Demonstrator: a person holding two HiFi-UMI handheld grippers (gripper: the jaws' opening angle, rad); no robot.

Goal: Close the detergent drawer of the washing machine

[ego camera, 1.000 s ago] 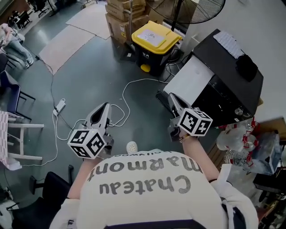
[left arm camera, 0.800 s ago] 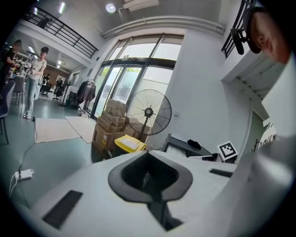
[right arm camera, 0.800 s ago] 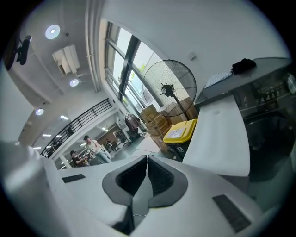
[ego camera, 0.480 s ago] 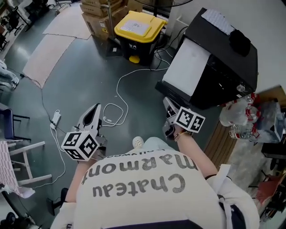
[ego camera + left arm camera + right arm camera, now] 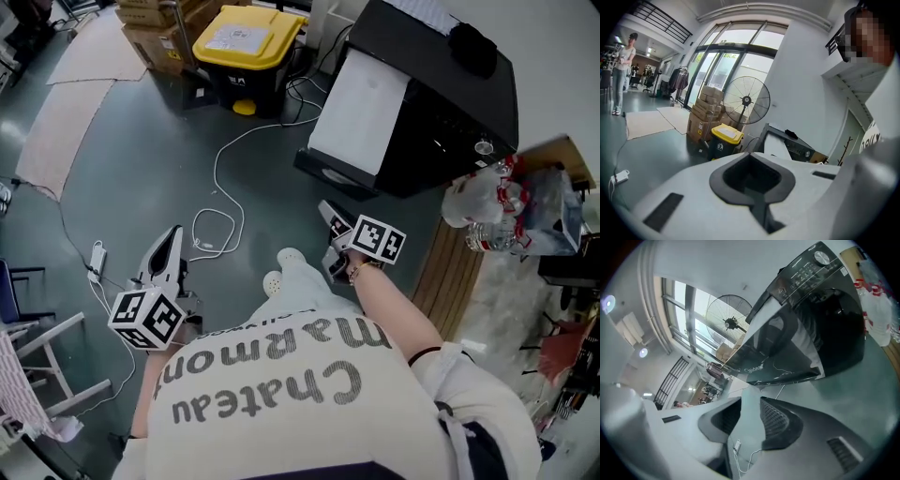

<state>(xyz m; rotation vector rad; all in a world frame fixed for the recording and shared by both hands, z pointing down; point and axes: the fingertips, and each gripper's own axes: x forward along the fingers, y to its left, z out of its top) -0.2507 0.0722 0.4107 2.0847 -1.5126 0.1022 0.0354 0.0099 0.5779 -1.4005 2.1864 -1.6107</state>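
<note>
Right gripper view: the right tool (image 5: 751, 408) fills the lower frame. Its two ribbed pads stand a narrow slot apart, having just been opening, and nothing is between them; only grey floor (image 5: 862, 376) shows through the gap. Beyond the tips, at about one o'clock and well apart, stands the black washing machine (image 5: 825, 324), seen tilted. Its control strip (image 5: 811, 269) runs along the top front, with a round knob (image 5: 821, 258) near one end. The detergent drawer is too small to pick out for certain; it is probably in that strip, away from the knob.

Left gripper view: the left tool (image 5: 752, 176) has its pads pressed together on nothing. The machine is small in the distance, at about one o'clock.

Head view: the person leans forward over the floor. The right tool (image 5: 328, 214) points toward the machine at one o'clock. The left tool (image 5: 172, 239) hangs far off at the nine o'clock side, beside a looped white cable (image 5: 220, 220). The right hand is clearly the nearer. The machine's front faces about seven o'clock, so the drawer should slide shut along the line toward one o'clock, the way the right tool already points.
</note>
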